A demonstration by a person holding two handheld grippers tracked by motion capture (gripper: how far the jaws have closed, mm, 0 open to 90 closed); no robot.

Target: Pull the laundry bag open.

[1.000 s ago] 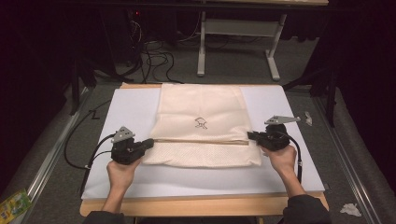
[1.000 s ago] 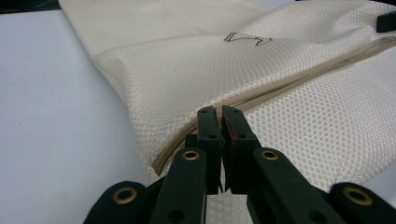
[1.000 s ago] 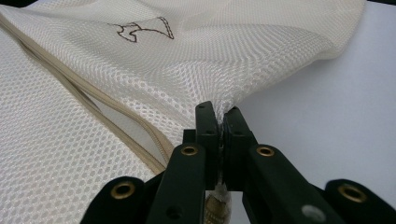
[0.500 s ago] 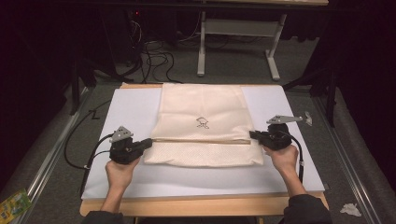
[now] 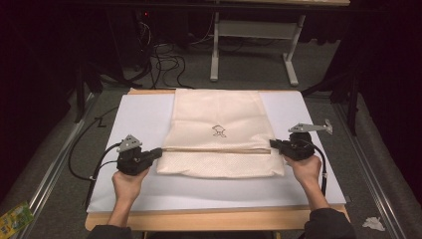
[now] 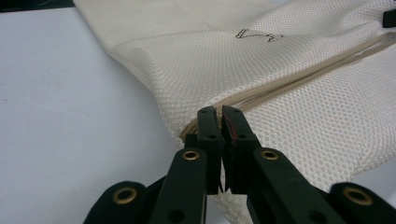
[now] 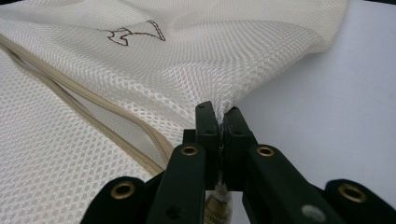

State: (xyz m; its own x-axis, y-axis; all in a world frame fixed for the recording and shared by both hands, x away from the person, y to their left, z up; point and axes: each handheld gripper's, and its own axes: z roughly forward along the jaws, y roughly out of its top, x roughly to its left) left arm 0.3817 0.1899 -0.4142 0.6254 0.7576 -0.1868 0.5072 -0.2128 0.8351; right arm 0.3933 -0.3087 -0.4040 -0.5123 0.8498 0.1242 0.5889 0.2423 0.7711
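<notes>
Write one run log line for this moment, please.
left hand-held gripper: shut on mesh bag | right hand-held gripper: shut on mesh bag | bag: flat on white board

Right gripper (image 7: 219,116), jaws closed on an edge of cream mesh bag (image 7: 196,60). Beige zipper band (image 7: 84,112) running diagonally at left; small dark embroidered mark (image 7: 131,32) above; white table sheet (image 7: 336,107) at right.
</notes>
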